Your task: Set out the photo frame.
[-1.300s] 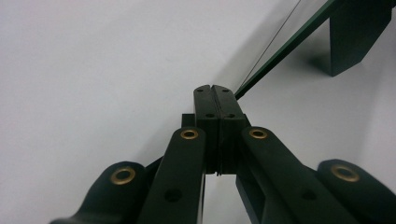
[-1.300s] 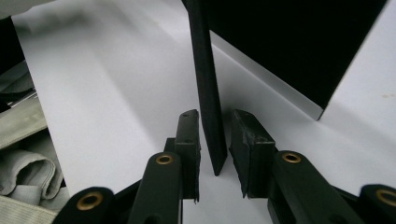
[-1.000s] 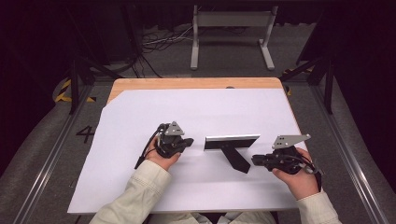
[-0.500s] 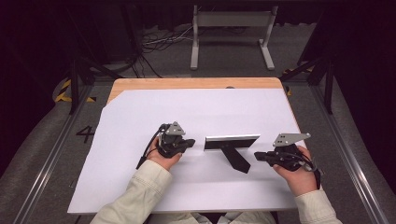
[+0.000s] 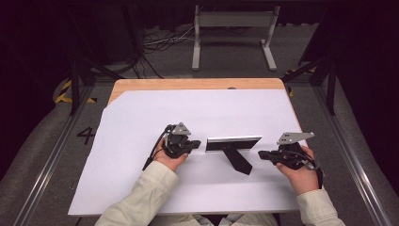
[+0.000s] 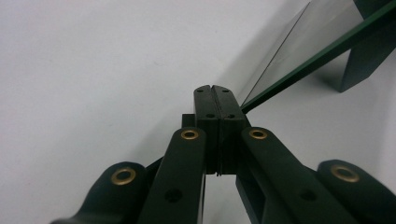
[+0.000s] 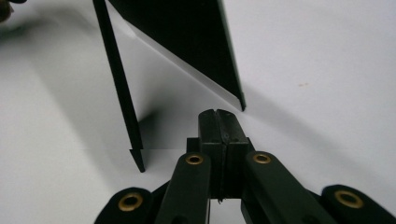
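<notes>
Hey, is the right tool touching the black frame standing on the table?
Apart. In the right gripper view, white table shows between the shut right tool and the frame; the high view shows a gap between them too.

Black picture frame standing on its prop at table centre

A thin, flat, black rectangular picture frame (image 5: 234, 143) with a pale top edge stands upright on its long edge on the white table cover, leaning on a black wedge-shaped back prop (image 5: 238, 160) that runs out toward 5 o'clock. In the left gripper view its glass face (image 6: 299, 51) looks glossy and tilted.
</notes>
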Demonstrator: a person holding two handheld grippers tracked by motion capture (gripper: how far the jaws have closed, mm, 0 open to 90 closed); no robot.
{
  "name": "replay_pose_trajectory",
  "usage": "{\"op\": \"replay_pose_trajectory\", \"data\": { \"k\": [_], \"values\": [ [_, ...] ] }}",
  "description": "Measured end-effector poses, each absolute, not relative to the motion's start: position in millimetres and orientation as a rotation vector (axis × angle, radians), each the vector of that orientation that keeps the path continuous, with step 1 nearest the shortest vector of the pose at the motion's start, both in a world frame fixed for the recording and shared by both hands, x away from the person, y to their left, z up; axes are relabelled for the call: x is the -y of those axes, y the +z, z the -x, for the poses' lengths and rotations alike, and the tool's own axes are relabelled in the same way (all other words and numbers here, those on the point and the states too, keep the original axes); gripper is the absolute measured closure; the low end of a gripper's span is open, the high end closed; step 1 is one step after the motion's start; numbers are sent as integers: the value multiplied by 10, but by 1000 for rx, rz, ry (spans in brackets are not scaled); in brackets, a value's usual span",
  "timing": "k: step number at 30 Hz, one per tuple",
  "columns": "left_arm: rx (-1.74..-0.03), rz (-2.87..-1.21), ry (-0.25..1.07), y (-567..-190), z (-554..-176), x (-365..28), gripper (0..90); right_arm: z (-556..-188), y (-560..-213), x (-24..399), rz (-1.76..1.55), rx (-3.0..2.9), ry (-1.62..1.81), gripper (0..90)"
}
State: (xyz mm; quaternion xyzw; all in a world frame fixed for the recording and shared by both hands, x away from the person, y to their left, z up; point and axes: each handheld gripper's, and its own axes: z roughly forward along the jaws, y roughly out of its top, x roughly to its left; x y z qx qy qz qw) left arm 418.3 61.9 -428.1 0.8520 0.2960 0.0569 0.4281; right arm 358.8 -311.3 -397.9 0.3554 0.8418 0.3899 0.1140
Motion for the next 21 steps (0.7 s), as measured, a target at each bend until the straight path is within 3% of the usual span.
{"op": "replay_pose_trajectory", "data": {
  "k": [7, 21],
  "values": [
    [-730, -2151, 183, -4360, -4269, -591, 900, -3572, -3924, 3197, -1064, -2442, 1136, 900],
    [-679, -2202, 127, -4443, -4385, -524, 900, -3539, -3835, 3337, -1091, -2394, 1153, 900]
  ]
}}
